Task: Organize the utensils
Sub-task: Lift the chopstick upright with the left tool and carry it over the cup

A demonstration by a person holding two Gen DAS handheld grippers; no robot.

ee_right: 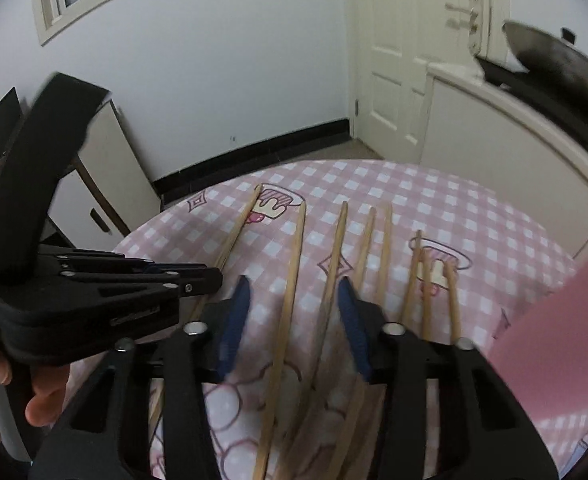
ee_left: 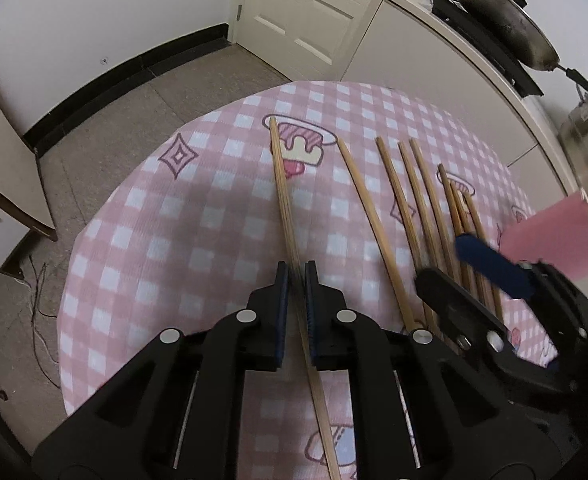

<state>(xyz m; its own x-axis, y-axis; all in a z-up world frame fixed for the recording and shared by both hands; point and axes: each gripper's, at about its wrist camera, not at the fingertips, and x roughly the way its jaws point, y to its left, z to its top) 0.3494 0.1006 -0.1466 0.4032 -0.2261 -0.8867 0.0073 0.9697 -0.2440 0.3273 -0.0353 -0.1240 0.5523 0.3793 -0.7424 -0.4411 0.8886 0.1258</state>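
Note:
Several wooden chopsticks (ee_right: pixel 386 248) lie side by side on a round table with a pink checked cloth (ee_left: pixel 174 240). My left gripper (ee_left: pixel 296 276) is shut on the leftmost pair of chopsticks (ee_left: pixel 282 184), which runs back under its fingers. The right wrist view shows it at the left (ee_right: pixel 210 280), held by a hand (ee_right: pixel 42 392). My right gripper (ee_right: pixel 293 282) stands open low over the row, with two chopsticks (ee_right: pixel 294 264) between its blue pads (ee_right: pixel 236 320) and no pad pressing on them. In the left wrist view it (ee_left: pixel 442 258) hovers over the right-hand chopsticks.
A blurred pink flat object (ee_left: pixel 554 240) sits at the table's right side (ee_right: pixel 554 352). Beyond it runs a white counter with a dark wok (ee_left: pixel 506 20) and a metal pot (ee_left: pixel 586 140). The table's far edge drops to the floor; a low cabinet (ee_right: pixel 106 184) stands left.

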